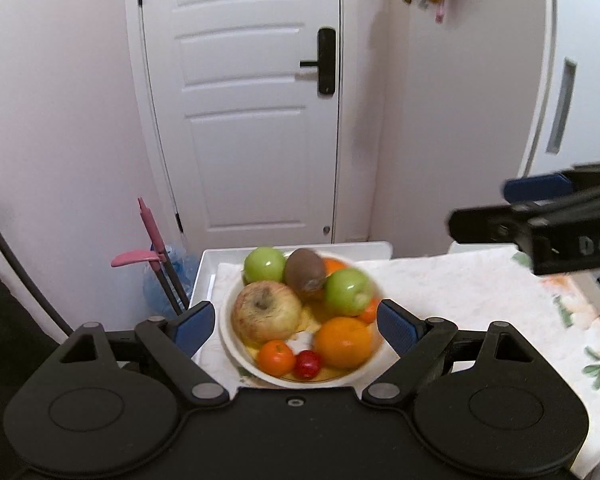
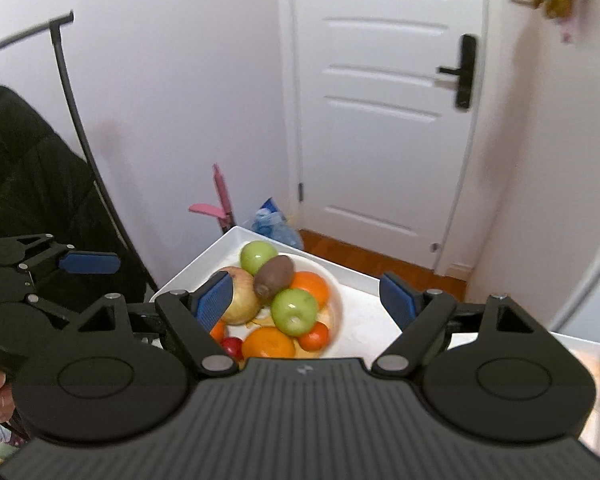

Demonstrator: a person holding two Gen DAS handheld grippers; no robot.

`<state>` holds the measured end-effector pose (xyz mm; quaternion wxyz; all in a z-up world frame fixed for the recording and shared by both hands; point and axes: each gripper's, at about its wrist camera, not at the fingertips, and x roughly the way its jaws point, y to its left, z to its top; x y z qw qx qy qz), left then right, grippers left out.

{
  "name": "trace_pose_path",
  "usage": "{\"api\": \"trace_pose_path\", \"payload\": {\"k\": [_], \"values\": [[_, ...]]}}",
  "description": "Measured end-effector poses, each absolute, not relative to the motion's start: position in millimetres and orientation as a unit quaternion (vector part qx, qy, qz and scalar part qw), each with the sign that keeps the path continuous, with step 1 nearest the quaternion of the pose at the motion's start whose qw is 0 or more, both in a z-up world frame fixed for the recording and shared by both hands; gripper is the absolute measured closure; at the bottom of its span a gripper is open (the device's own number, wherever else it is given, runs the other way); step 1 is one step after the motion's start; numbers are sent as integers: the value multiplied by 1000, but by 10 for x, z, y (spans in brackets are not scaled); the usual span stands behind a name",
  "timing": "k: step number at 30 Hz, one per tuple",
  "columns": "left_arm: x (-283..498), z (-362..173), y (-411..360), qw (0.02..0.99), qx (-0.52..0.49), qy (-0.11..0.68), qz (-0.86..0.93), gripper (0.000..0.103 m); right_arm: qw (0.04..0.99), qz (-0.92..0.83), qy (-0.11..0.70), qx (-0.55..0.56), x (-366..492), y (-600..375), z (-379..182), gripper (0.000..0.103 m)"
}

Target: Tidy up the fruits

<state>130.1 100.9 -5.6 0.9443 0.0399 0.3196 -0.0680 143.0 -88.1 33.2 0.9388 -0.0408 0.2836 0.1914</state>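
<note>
A white bowl (image 1: pixel 236 344) holds piled fruit: a yellowish apple (image 1: pixel 266 311), two green apples (image 1: pixel 264 265) (image 1: pixel 347 292), a brown kiwi (image 1: pixel 305 270), a large orange (image 1: pixel 342 342), a small tangerine (image 1: pixel 276 357) and a small red fruit (image 1: pixel 308 364). My left gripper (image 1: pixel 296 326) is open and empty, its jaws on either side of the bowl, above it. My right gripper (image 2: pixel 308 298) is open and empty above the same bowl (image 2: pixel 336 292); the kiwi (image 2: pixel 274 276) and a green apple (image 2: pixel 294 312) lie between its jaws. The right gripper also shows in the left wrist view (image 1: pixel 540 216).
The bowl sits on paper in a white tray (image 1: pixel 204 268) on a table with a floral cloth (image 1: pixel 500 292). Behind stand a white door (image 1: pixel 240 100), a pink dustpan (image 1: pixel 140 258) and a blue plastic bag (image 2: pixel 274 224). A dark jacket (image 2: pixel 24 184) hangs at left.
</note>
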Motion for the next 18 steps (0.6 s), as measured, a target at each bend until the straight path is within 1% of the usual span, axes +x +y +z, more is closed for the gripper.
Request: {"api": "trace_pose_path", "payload": {"k": [2, 5, 7, 8, 12, 18], "values": [[1168, 52, 925, 947, 38, 313, -67, 12, 945, 174, 275, -40, 1205, -1011, 455, 7], [966, 184, 803, 951, 34, 301, -65, 12, 953, 139, 267, -38, 949, -1161, 568, 0], [827, 257, 729, 954, 27, 292, -62, 10, 957, 117, 265, -32, 766, -1276, 629, 0], [771, 282, 704, 955, 24, 288, -59, 7, 958, 109, 265, -30, 692, -1323, 649, 0], [530, 374, 581, 961, 23, 269, -55, 0, 959, 69, 276, -18, 430, -1504, 658, 0], [319, 400, 462, 964, 29, 262, -48, 0, 957, 27, 288, -7, 142, -1713, 542, 0]]}}
